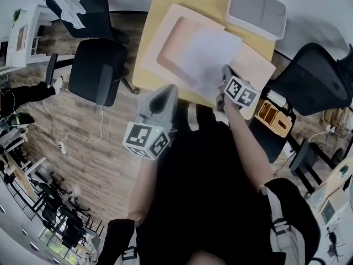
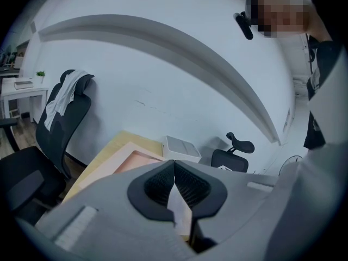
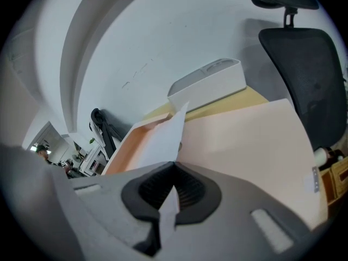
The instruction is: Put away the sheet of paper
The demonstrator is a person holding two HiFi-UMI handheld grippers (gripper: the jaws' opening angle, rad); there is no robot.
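**Item: sheet of paper (image 1: pixel 212 57).** White, thin and limp. We hold it just above the pink box (image 1: pixel 172 40), over the right part of the box's hollow, and it does not lie flat.

**Left gripper (image 1: pixel 171 89).** At the near side of the pink box. The jaws are closed, with a white sliver of the sheet nipped between the pads (image 2: pixel 191 189).

**Right gripper (image 1: pixel 225 73).** At the near right of the pink box, over its flat lid (image 1: pixel 258 65). The jaws are clamped on the sheet's edge, and the paper stands up out of them toward the box rim (image 3: pixel 126 140).

**Heading.** We judge that the long axis runs away from us, from the pinched near edge toward the far wall of the pink box. The free edge leads, and the sheet sits skewed to the box sides.

**Handling note, our judgement.**
- We square the sheet to the pink box first.
- We keep both grippers level and evenly apart so the paper stays taut and does not buckle.
- We lower the far edge into the hollow before the near one.
- We release only once the sheet rests inside the walls, because a corner riding the rim would crease.
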